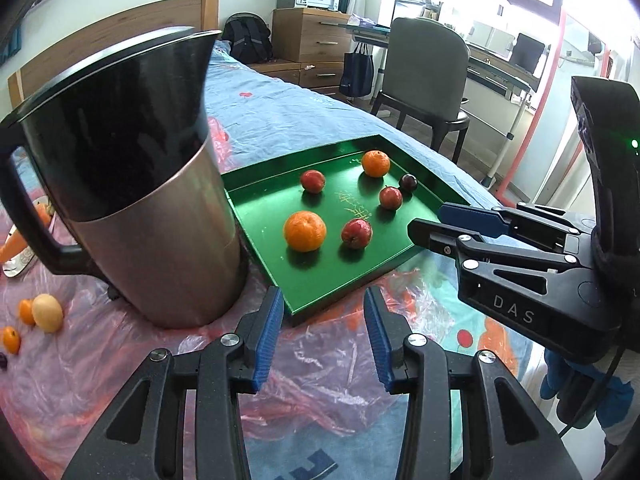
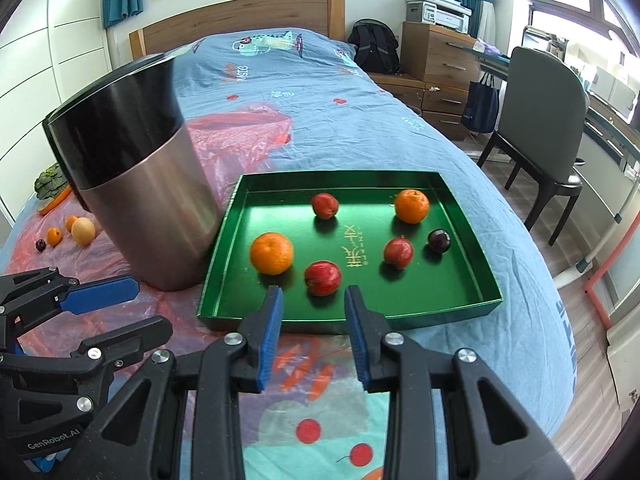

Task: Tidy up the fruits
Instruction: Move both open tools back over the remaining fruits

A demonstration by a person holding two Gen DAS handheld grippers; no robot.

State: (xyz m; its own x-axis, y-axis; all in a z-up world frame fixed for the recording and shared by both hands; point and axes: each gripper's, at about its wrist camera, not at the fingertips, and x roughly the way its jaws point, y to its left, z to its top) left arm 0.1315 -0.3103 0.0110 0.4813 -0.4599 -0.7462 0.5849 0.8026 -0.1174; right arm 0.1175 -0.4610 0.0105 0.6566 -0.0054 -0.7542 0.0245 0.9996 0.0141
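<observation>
A green tray lies on the bed and holds two oranges, three red apples and a dark plum. The tray also shows in the left wrist view with the near orange and near apple. My right gripper is open and empty, just before the tray's near edge, facing the near apple. My left gripper is open and empty at the tray's near corner. Each gripper shows in the other's view.
A tall steel and black jug stands left of the tray on pink plastic sheet. Left of it lie small oranges, a yellow pear, a dark fruit and carrots. A chair and drawers stand right of the bed.
</observation>
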